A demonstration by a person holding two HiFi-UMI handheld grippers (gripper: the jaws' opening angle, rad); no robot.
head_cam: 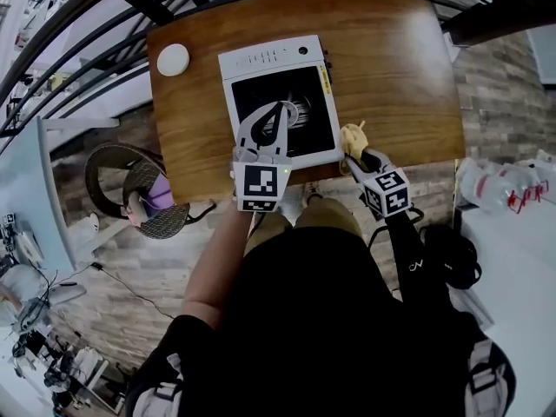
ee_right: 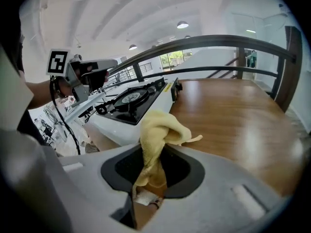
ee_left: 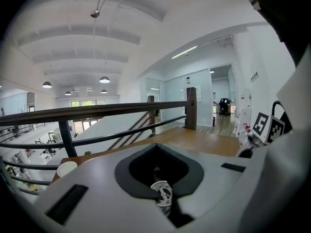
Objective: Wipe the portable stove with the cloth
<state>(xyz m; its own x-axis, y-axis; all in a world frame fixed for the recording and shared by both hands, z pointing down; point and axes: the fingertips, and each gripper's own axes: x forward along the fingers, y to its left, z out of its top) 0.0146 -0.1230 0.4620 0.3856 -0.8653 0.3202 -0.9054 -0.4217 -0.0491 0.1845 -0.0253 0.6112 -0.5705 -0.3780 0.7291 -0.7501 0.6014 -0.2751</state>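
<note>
You are standing at the near edge of the wooden surface (head_cam: 391, 76), and a dark railing (head_cam: 104, 50) is curving round its far and left sides. The portable stove (head_cam: 308, 102) is sitting about midway across. Its white control strip is pointing to the far side, and its near edge is lying close to the surface's near edge. To the right of the stove a broad stretch of bare wood is giving you room. To the left the strip is narrower, and a white round cup (head_cam: 173, 59) is standing near the far left corner, well apart from the stove. A woven chair (head_cam: 130, 189) is standing on the floor below the near left corner.

You are holding the left tool (head_cam: 281, 107) over the near part of the stove's black top. In the head view its two fingers are meeting at the tips, clenched on nothing.

The right tool (head_cam: 354, 153) is sitting just off the stove's near right corner, over the wood. It is grasping the yellow cloth (head_cam: 353, 135). In the right gripper view the cloth (ee_right: 163, 130) is running up between the jaws and bunching into a folded lump above them, with one small corner sticking out to the right. From there the stove (ee_right: 131, 101) is lying ahead and to the left, close beside the cloth, though you cannot tell whether they are touching. The left tool (ee_right: 95, 67) is hanging above its far side. The wood on the right is running open to the railing (ee_right: 218, 42).
</note>
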